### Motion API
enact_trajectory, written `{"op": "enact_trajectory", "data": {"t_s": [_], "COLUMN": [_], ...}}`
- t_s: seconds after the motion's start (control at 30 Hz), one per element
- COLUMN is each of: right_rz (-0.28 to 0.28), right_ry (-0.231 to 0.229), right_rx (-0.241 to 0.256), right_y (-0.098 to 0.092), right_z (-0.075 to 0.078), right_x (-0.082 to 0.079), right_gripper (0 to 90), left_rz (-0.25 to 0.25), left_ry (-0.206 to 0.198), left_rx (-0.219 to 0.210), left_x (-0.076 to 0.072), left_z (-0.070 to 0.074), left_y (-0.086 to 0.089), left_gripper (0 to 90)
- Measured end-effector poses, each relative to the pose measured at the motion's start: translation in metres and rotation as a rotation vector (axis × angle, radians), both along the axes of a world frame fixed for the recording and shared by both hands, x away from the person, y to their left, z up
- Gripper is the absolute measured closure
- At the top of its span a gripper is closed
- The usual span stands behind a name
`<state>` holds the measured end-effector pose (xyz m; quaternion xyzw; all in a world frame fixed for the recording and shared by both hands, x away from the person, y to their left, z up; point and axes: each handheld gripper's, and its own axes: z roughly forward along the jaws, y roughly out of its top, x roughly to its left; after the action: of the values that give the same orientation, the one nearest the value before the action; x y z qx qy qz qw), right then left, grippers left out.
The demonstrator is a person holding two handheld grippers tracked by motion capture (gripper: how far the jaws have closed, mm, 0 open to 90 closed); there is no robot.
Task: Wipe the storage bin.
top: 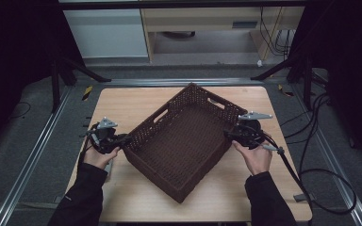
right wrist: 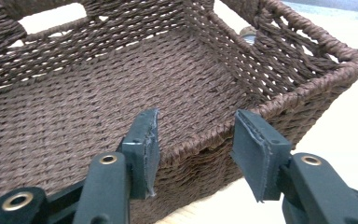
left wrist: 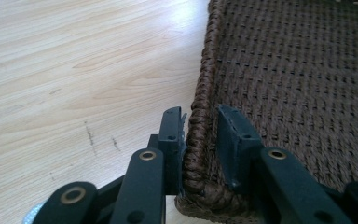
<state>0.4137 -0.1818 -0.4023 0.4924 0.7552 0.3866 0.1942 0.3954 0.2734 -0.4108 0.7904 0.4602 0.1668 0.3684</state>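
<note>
A brown woven basket (top: pixel 181 141) sat turned at an angle on the wooden table (top: pixel 122 101), between the two grippers. The left gripper (left wrist: pixel 199 135) straddled the basket's rim at a corner, one jaw outside the wall and pressed against the braided edge, the other inside with a narrow gap left, so it stood open around the rim rather than clamped. The right gripper (right wrist: pixel 196 149) was at the opposite side, its jaws spread wide, with the rim (right wrist: pixel 200 140) just ahead of them, crossing the gap and touched by neither pad. Beyond that gripper, the far wall showed handle cut-outs (right wrist: pixel 51 18).
</note>
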Motion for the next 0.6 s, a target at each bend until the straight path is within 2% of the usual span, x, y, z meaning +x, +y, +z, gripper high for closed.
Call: {"op": "enact_trajectory", "data": {"t_s": [0.07,0.13,0.23,0.27,0.3,0.37,0.47,0.53,0.6], "right_rz": [-0.009,-0.012,-0.02,-0.027,-0.027,-0.031,-0.035,-0.039,-0.037], "right_ry": [-0.005,-0.006,-0.014,-0.017,-0.017,-0.017,-0.019,-0.028,-0.038], "right_rx": [-0.007,-0.008,-0.009,-0.008,-0.008,-0.007,-0.014,-0.019,-0.028], "right_y": [0.0,-0.001,-0.001,-0.002,-0.002,-0.002,-0.001,-0.001,-0.001], "right_z": [0.0,0.0,-0.001,-0.002,-0.002,-0.002,-0.002,0.0,0.002], "right_x": [0.001,0.003,0.006,0.009,0.009,0.011,0.011,0.009,0.006], "right_gripper": [54.6,55.0,55.6,55.8,55.8,55.6,53.2,52.9,51.6], "left_rz": [0.002,-0.005,-0.022,-0.025,-0.031,-0.034,-0.031,-0.029,-0.023], "left_ry": [-0.008,-0.006,0.012,0.024,0.028,0.029,0.012,0.0,0.001], "left_rx": [0.018,0.015,0.044,0.047,0.059,0.068,0.094,0.079,0.043], "left_x": [0.003,0.006,0.01,0.01,0.01,0.009,0.006,0.005,0.004], "left_z": [0.001,0.001,-0.003,-0.005,-0.006,-0.006,-0.007,-0.009,-0.011], "left_y": [0.0,-0.001,-0.007,-0.008,-0.01,-0.014,-0.016,-0.014,-0.012], "left_gripper": [67.6,67.7,69.0,73.7,73.7,79.9,80.0,80.0,80.0]}}
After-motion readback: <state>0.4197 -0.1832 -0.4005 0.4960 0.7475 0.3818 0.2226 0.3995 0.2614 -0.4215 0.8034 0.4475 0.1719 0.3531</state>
